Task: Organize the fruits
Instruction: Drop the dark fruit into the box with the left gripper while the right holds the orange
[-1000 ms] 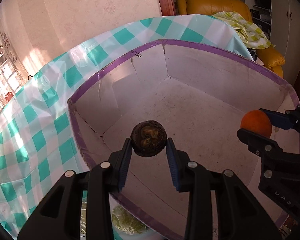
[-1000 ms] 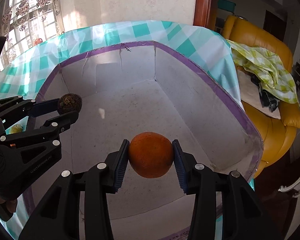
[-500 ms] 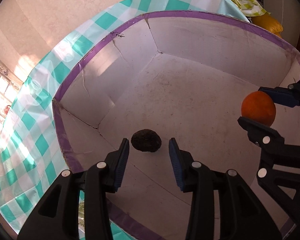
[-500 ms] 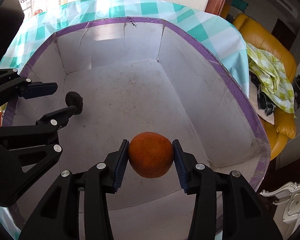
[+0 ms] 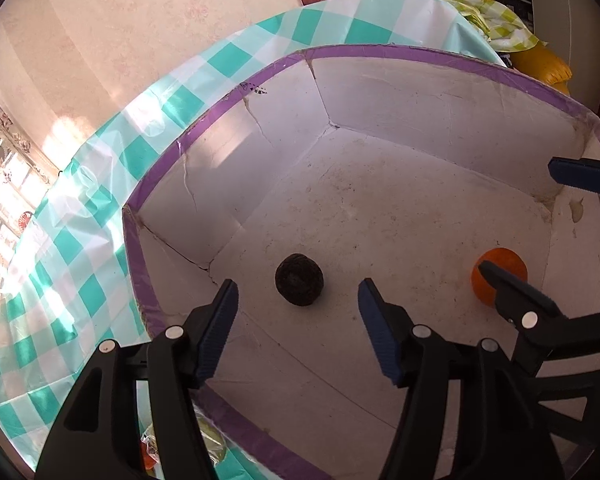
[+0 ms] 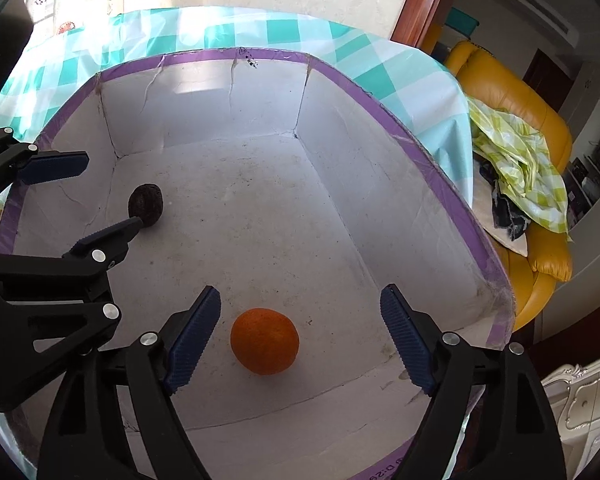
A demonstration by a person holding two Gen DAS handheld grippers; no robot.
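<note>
Both jaws released, w/ my left gripper [image 5: 298, 330] over the dark wrinkled round fruit [image 5: 299, 284] and right gripper [image 6: 300, 334] over the round orange [image 6: 264, 340]; both look light, firm, roll-prone, so I'd pinch across the middle.

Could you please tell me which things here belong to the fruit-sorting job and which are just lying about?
Job:
orange
dark wrinkled fruit
white box
left hand-held gripper, open
right hand-held gripper, open

Lying about:
checked tablecloth
yellow sofa
green checked cloth
</note>
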